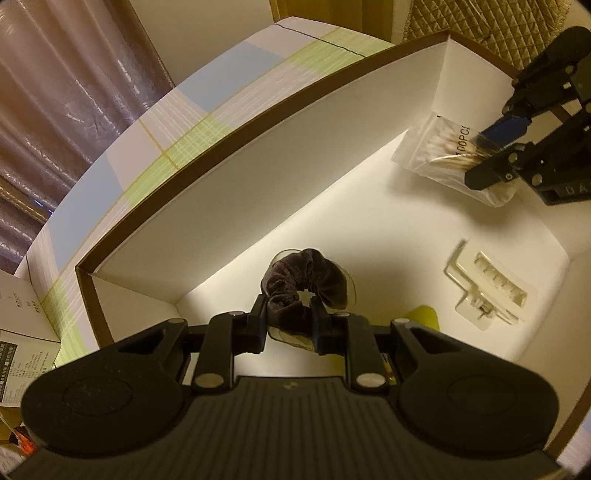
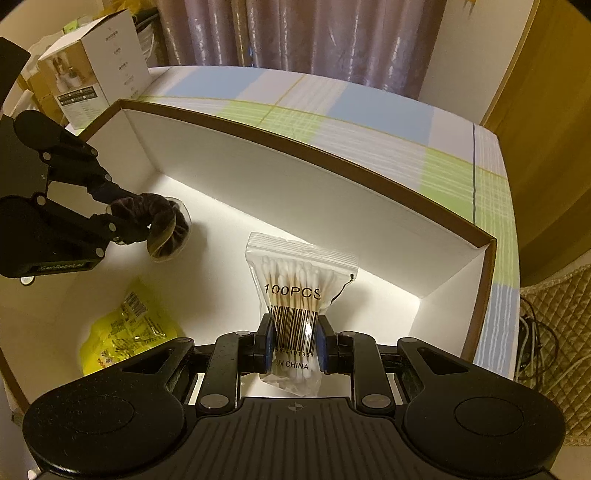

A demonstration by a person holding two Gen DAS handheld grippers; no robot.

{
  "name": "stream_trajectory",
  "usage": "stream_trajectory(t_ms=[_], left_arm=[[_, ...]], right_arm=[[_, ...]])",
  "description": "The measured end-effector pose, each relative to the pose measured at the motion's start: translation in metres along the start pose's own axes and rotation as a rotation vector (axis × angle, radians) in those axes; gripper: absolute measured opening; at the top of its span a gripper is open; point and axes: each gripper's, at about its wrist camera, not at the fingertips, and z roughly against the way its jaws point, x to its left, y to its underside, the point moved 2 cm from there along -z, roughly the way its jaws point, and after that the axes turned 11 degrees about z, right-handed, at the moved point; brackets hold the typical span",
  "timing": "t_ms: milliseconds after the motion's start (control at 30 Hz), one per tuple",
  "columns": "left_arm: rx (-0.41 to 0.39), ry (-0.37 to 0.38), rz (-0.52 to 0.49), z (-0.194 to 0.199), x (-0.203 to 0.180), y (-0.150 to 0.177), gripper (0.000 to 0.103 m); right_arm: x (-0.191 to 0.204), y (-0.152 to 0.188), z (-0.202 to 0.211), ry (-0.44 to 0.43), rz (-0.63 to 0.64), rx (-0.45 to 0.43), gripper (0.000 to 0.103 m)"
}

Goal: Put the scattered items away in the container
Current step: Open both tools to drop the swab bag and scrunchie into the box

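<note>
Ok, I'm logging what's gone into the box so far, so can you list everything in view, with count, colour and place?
box: one, white inside with brown rim, on the checked tablecloth
scrunchie: one, dark purple-brown, over the box's left end, gripped
cotton swab bag: one, clear, labelled 100PCS, over the box's middle, gripped
hair claw clip: one, cream, on the box floor
snack packet: one, yellow, on the box floor
tablecloth: one, blue, green and white check
carton: one, white, printed, behind the box's left corner
curtain: purple-brown, behind the table
left gripper: black, shut on scrunchie
right gripper: black, shut on bag
</note>
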Motion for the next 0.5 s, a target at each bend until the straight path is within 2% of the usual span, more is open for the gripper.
stream_trajectory(t_ms=[200, 300, 333, 367, 400, 433, 467, 500], left_arm=[[0.003, -0.001, -0.013, -0.005, -0.005, -0.002, 0.019], [0.001, -0.007, -0.007, -0.007, -0.006, -0.002, 0.021], [0.002, -0.011, -0.007, -0.007, -0.006, -0.002, 0.023], [0.001, -0.015, -0.009, -0.007, -0.006, -0.001, 0.024], [-0.001, -0.020, -0.012, -0.006, -0.006, -0.001, 0.024], [-0.005, -0.022, -0.012, -0.005, -0.006, 0.000, 0.025], [-0.007, -0.023, -0.008, -0.004, -0.006, 0.000, 0.030], [-0.011, -0.025, -0.001, -0.003, -0.005, 0.001, 0.035]], right_arm=[[0.003, -0.002, -0.004, 0.009, 0.006, 0.002, 0.025], [0.007, -0.003, -0.006, -0.012, 0.056, 0.006, 0.025], [0.009, -0.003, -0.006, -0.011, 0.076, 0.006, 0.036], [0.011, -0.003, -0.005, 0.001, 0.097, 0.004, 0.055], [0.014, -0.002, -0.002, 0.028, 0.117, -0.014, 0.100], [0.017, -0.002, 0.003, 0.055, 0.140, -0.054, 0.103], [0.020, -0.001, 0.007, 0.062, 0.165, -0.082, 0.103], [0.022, -0.002, 0.008, 0.056, 0.178, -0.080, 0.103]])
